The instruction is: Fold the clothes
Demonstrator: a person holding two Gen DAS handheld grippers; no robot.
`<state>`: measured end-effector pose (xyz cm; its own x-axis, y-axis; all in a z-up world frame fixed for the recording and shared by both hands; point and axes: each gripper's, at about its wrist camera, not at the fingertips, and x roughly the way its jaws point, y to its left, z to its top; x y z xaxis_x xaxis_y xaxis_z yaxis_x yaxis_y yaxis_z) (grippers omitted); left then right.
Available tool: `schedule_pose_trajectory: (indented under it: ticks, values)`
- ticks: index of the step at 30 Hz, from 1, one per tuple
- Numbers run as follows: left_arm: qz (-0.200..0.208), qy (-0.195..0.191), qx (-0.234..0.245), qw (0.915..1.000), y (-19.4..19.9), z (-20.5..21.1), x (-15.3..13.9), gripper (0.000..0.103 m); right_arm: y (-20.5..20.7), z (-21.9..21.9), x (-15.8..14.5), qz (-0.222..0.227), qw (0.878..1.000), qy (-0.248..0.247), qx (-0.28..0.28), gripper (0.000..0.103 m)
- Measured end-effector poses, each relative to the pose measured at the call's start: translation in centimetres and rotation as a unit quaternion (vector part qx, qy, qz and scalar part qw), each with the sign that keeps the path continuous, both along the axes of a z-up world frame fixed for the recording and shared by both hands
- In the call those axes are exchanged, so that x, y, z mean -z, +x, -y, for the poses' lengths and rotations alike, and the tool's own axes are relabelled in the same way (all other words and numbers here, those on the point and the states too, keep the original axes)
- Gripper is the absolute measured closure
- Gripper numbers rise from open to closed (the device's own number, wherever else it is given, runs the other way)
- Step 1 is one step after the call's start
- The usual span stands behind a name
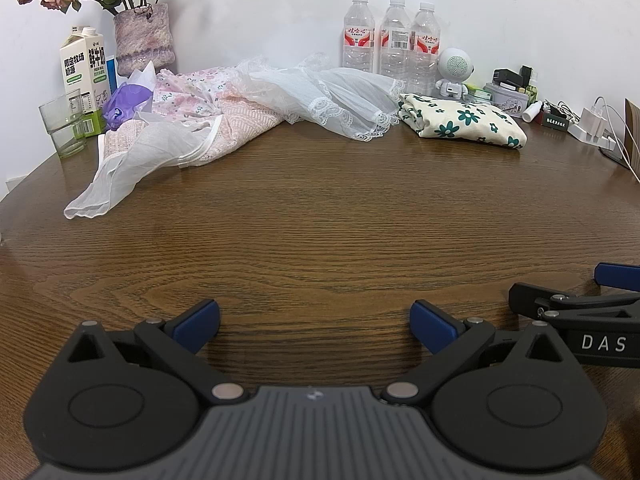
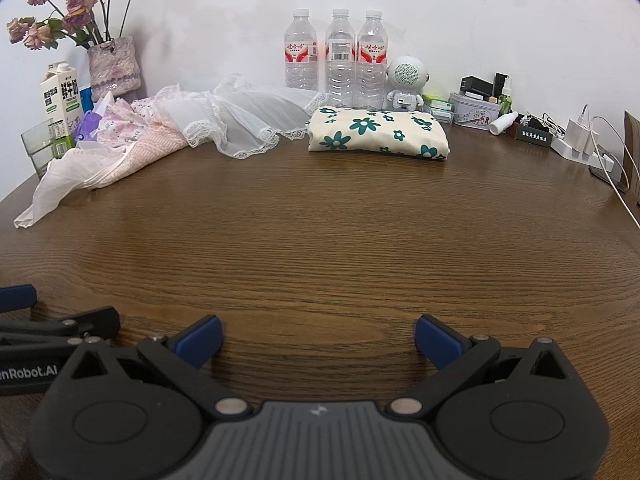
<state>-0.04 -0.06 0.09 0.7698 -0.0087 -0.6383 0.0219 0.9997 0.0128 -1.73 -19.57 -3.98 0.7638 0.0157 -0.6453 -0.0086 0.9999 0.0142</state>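
A heap of unfolded clothes lies at the back left of the wooden table [image 1: 320, 232]: a pink floral garment [image 1: 192, 88], a white sheer lace-trimmed one [image 1: 340, 96] and a pale pink one [image 1: 160, 140]. The heap also shows in the right wrist view [image 2: 160, 128]. A folded cream cloth with green flowers [image 1: 460, 120] [image 2: 376, 132] lies at the back right. My left gripper [image 1: 314, 322] is open and empty, low over the near table. My right gripper [image 2: 318, 338] is open and empty beside it, also far from the clothes.
Along the wall stand a vase of dried roses [image 1: 144, 36], a milk carton [image 1: 84, 76], a glass [image 1: 62, 124], three water bottles [image 1: 392, 40], a small white robot speaker [image 1: 454, 70], tins and small items [image 1: 512, 92], and a charger with cables [image 1: 592, 124].
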Motion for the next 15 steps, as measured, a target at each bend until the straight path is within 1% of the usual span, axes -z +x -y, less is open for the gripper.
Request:
schedule_pose_trajectory:
  ticks: [3, 5, 7, 9, 10, 11, 12, 13, 14, 15]
  values:
    - [0.000, 0.000, 0.000, 1.0000, 0.0, -0.1, 0.0, 0.000, 0.1, 0.0, 0.0, 0.000, 1.000, 0.001, 0.001, 0.000]
    - [0.000, -0.001, 0.000, 1.0000, 0.0, -0.2, 0.1, 0.000, 1.1, -0.5, -0.2, -0.001, 1.000, 0.000, 0.012, 0.000]
    - [-0.004, -0.002, 0.012, 0.9999, 0.6, -0.7, 0.0, 0.000, 1.8, -0.9, -0.4, -0.007, 1.000, -0.008, 0.006, 0.000]
    - [-0.010, -0.008, 0.033, 0.9994, 1.6, -1.5, -0.4, 0.000, 3.7, -1.8, -1.4, -0.016, 0.999, -0.016, -0.035, 0.000]
    - [-0.010, -0.027, 0.044, 0.9986, 2.1, -2.5, -0.9, 0.000, 4.6, -2.2, -1.8, -0.020, 0.998, -0.021, -0.056, 0.001]
    - [0.004, -0.053, 0.040, 0.9978, 2.5, -3.8, -1.7, 0.000, 5.5, -2.7, -2.3, -0.020, 0.997, -0.023, -0.076, 0.002]
    - [0.025, -0.076, 0.026, 0.9965, 3.1, -5.4, -2.6, 0.000, 6.3, -3.2, -3.0, -0.001, 0.996, -0.021, -0.091, 0.001]
    - [0.047, -0.085, 0.010, 0.9952, 3.8, -7.0, -3.6, 0.000, 7.4, -3.8, -3.8, 0.017, 0.994, -0.022, -0.105, 0.001]
    - [0.061, -0.080, -0.008, 0.9950, 4.7, -8.4, -4.4, 0.000, 8.8, -4.6, -4.5, 0.029, 0.992, -0.025, -0.120, 0.001]
    - [0.074, -0.066, -0.026, 0.9947, 5.8, -9.8, -5.2, 0.000, 10.2, -5.5, -5.2, 0.040, 0.990, -0.027, -0.135, 0.001]
